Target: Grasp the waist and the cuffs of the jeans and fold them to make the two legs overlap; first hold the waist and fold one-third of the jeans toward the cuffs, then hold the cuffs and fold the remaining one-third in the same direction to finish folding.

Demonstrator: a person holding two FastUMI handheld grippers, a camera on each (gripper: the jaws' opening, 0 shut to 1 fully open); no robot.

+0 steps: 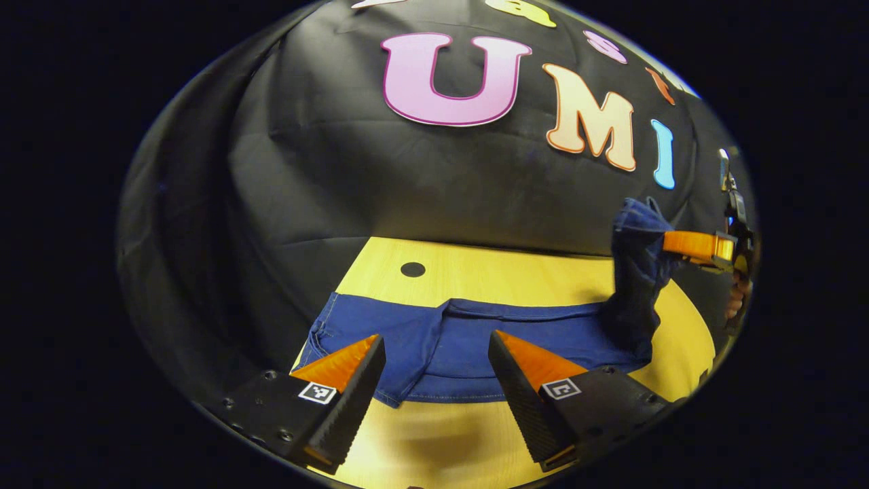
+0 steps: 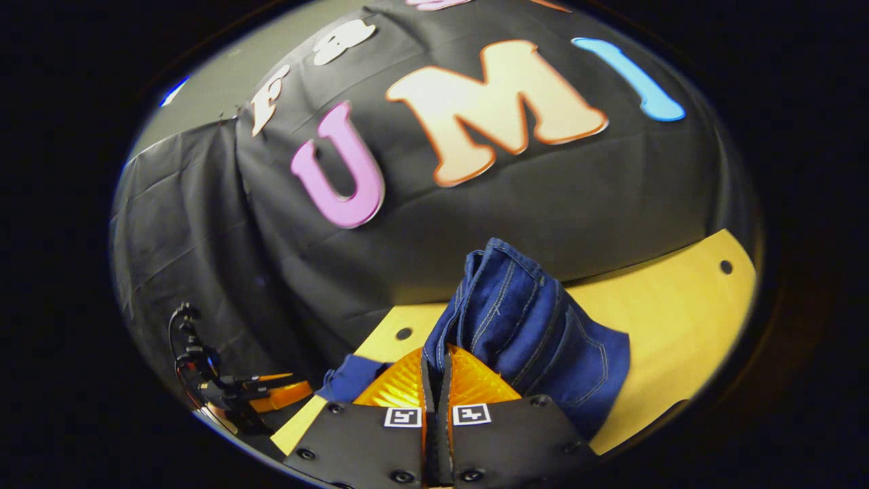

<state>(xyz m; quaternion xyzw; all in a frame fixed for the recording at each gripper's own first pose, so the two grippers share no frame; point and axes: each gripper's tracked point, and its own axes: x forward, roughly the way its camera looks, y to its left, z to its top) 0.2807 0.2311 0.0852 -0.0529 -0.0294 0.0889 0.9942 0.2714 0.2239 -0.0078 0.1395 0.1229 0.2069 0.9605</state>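
jeans (image 1: pixel 468 343) on counter (image 1: pixel 516 275), one end lifted in clenched right claw (image 2: pixel 436 367); left claw (image 1: pixel 434 363) released above the hem (risk: bunched denim slips out, spoiling the fold).

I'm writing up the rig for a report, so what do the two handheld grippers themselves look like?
Each gripper, left gripper and right gripper, has two wedge-shaped fingers with ribbed inner faces, set in black blocks fastened with small screws. Each block carries a small square black-and-white marker tag. In the right gripper view, black cables loop behind the left gripper's body.
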